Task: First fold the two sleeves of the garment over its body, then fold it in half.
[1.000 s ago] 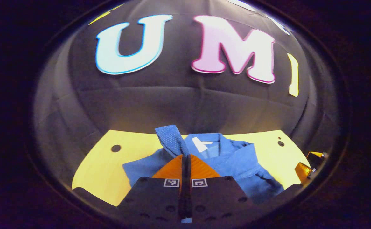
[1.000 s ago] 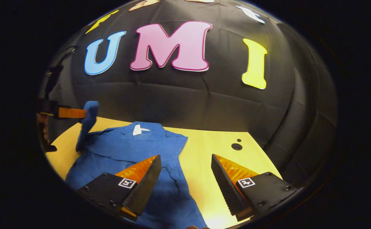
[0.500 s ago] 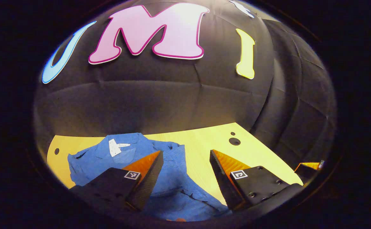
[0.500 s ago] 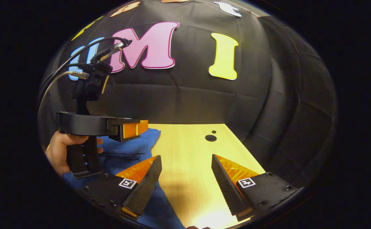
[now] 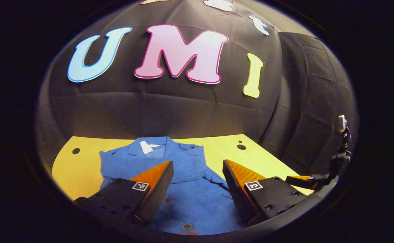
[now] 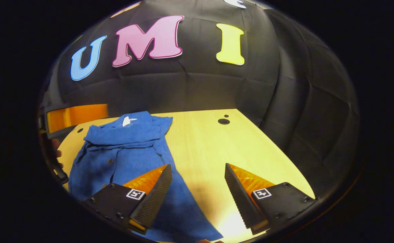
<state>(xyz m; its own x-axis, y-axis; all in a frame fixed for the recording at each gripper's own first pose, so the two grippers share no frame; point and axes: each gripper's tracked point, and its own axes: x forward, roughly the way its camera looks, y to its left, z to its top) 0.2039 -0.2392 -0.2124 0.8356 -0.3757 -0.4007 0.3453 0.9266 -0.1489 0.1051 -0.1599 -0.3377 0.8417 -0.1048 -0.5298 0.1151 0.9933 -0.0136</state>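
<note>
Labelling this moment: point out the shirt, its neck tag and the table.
shirt (image 5: 197, 199), left gripper view, on its front panel.
neck tag (image 5: 146, 147), left gripper view, on its middle.
table (image 6: 210, 145), right gripper view, on bare top.

Bare table (image 6: 217, 141) right of the shirt (image 6: 129, 158), unobstructed.

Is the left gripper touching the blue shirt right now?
Cannot tell. In the left gripper view the left gripper is open above the blue shirt, but no plain gap or contact shows.
</note>
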